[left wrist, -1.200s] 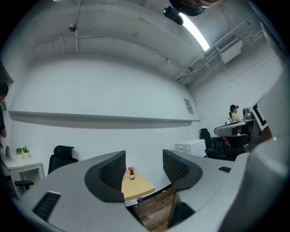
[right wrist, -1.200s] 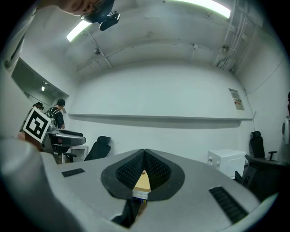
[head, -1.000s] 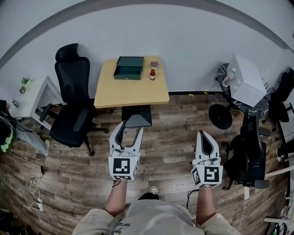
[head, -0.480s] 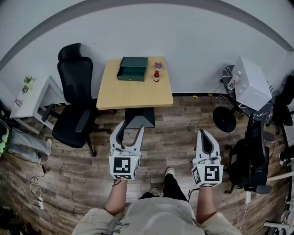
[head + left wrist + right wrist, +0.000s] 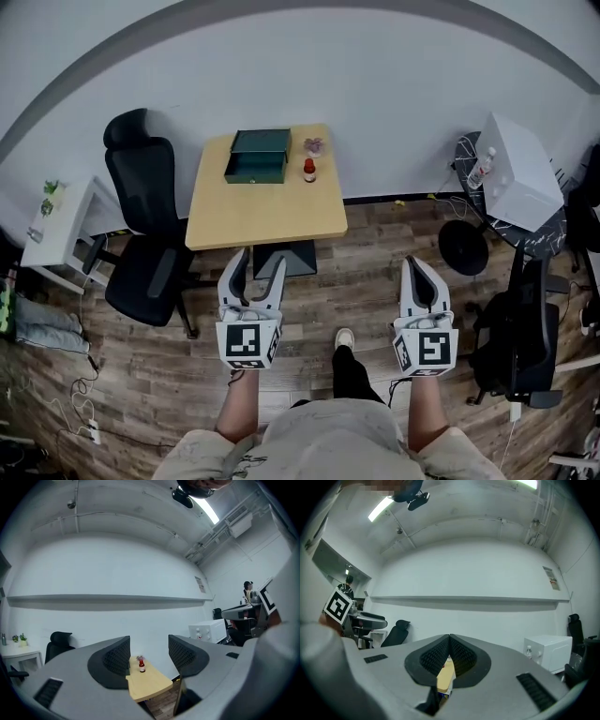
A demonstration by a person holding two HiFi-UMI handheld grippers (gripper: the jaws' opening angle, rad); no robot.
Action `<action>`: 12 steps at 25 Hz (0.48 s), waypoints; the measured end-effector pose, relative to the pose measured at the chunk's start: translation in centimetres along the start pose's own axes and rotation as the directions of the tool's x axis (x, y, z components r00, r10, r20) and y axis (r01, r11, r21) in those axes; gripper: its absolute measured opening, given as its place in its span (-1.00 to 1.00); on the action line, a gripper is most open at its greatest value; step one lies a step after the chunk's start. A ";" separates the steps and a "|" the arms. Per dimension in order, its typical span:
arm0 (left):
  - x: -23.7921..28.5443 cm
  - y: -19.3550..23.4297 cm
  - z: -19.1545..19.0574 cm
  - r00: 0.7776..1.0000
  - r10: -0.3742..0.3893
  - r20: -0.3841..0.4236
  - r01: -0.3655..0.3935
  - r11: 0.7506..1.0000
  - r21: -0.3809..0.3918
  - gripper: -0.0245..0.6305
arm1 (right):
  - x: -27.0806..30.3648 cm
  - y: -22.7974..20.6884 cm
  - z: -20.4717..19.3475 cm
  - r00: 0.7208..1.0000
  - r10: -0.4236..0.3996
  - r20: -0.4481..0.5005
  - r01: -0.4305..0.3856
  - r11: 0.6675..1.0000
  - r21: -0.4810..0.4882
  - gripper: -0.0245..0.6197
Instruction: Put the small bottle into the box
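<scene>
A small red bottle [image 5: 308,170] with a white cap stands near the far edge of a yellow-topped table [image 5: 267,201], just right of an open dark green box [image 5: 257,157]. Through the left gripper view the bottle [image 5: 142,665] shows far off, between the jaws. My left gripper [image 5: 251,275] is open and empty, held over the floor short of the table's near edge. My right gripper [image 5: 419,280] is shut with nothing in it, further right over the floor. Its own view shows the two pads [image 5: 440,656] meeting, with a strip of the table [image 5: 446,674] below them.
A black office chair [image 5: 141,229] stands left of the table, with a white side table [image 5: 62,230] beyond it. A small pink item [image 5: 314,145] sits behind the bottle. At the right are a white box [image 5: 518,172], a clear bottle [image 5: 478,168] and another black chair [image 5: 520,323]. Wood floor underfoot.
The person has stepped forward: the table sits closer and lower in the head view, and a foot now shows between the grippers. Both grippers keep their pose and jaw state.
</scene>
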State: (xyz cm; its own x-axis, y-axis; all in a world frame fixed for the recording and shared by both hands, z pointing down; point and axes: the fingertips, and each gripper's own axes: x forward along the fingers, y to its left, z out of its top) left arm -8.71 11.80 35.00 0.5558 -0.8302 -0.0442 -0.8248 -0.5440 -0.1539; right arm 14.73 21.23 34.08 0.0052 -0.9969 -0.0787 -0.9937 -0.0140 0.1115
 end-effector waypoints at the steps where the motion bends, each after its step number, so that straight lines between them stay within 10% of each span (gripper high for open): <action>1: 1.4 0.0 -0.1 1.000 -0.001 -0.004 0.001 1.000 0.002 -0.14 | 1.2 -0.8 -0.2 1.000 0.000 0.002 0.000 1.000 0.006 -0.88; 12: 15.0 1.1 0.2 0.999 0.026 -0.030 -0.025 0.999 0.028 -0.14 | 14.5 -7.3 -1.8 0.999 0.034 -0.004 -0.033 0.998 0.048 -0.88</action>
State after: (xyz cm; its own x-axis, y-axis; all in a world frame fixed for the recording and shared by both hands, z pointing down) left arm -1.24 -1.19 33.99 0.5307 -0.8474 -0.0185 -0.8354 -0.5193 -0.1803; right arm 22.24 6.77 33.92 -0.0276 -0.9971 -0.0707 -0.9975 0.0229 0.0662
